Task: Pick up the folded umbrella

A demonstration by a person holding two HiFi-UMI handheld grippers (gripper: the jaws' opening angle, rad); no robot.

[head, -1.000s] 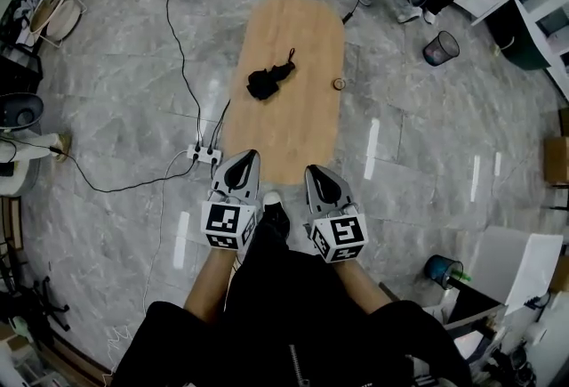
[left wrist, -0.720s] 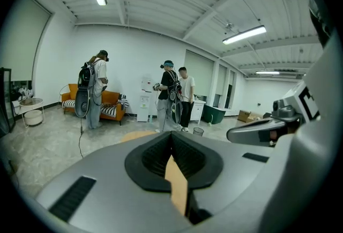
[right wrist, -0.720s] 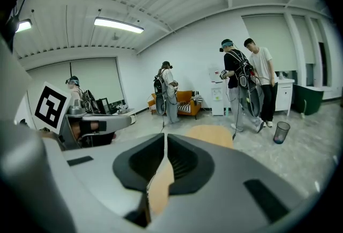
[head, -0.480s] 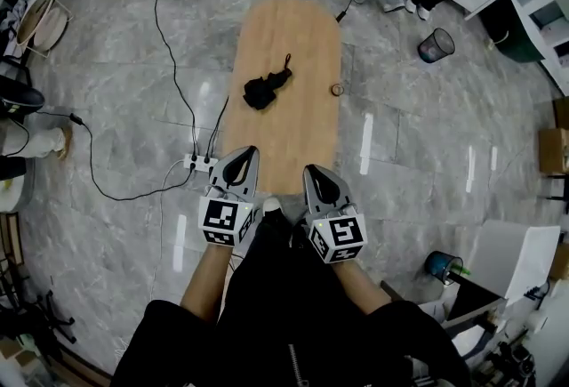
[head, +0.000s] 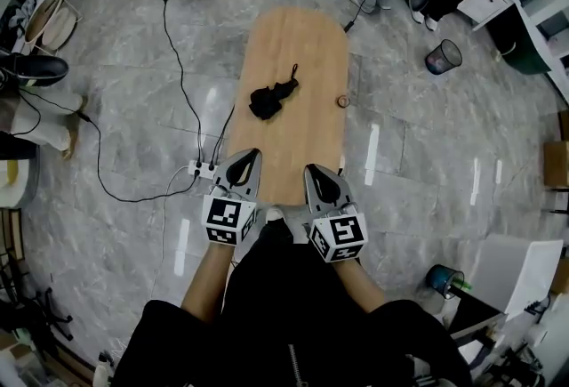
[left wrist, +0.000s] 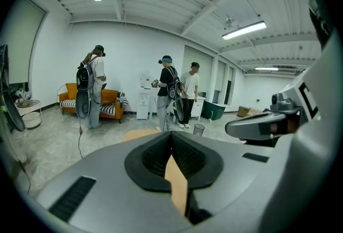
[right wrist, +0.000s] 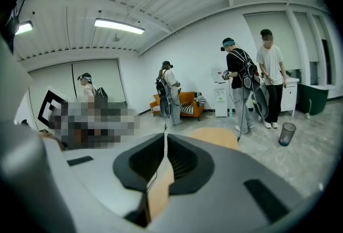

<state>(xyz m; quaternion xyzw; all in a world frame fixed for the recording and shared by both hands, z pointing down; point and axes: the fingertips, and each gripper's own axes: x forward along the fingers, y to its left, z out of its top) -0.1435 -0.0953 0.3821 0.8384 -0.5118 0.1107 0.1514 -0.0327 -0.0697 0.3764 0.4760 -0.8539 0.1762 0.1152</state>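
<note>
Left gripper [head: 249, 156] and right gripper [head: 314, 172], jaws closed on nothing, had crept over the table's [head: 307, 145] near end; umbrella [head: 269, 99] lay untouched ahead.

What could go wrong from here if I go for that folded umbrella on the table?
Both the left gripper and the right gripper are shut, and the folded umbrella lies farther up the table; reaching it with closed jaws would probably just push it. The power strip and its cable lie on the floor by the table's near left corner, a likely trip hazard. A small ring near the umbrella might get knocked.
</note>
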